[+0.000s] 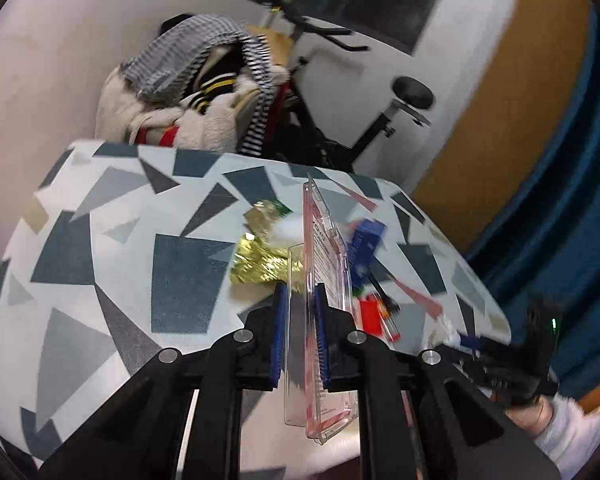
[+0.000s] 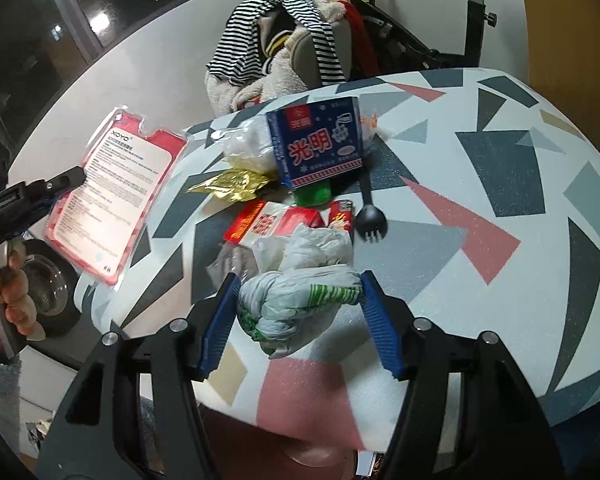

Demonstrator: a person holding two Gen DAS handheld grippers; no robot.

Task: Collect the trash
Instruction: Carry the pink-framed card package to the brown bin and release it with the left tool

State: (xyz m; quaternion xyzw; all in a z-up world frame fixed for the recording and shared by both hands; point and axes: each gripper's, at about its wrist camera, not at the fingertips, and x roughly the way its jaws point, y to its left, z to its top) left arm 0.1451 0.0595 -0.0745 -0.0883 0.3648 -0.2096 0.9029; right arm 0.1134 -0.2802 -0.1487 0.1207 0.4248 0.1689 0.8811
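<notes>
My left gripper is shut on a clear plastic blister pack with a red card, held edge-on above the table's edge; the pack also shows in the right wrist view, left of the table. My right gripper is open, its blue pads either side of a knotted white plastic bag with green print. Behind the bag lie a red and white wrapper, a black spork, a blue carton, a gold foil wrapper and a green item.
The table has a patterned cloth of grey, blue and pink shapes. A chair piled with striped clothes stands behind it. An exercise bike is at the back. A glass object sits on the floor at left.
</notes>
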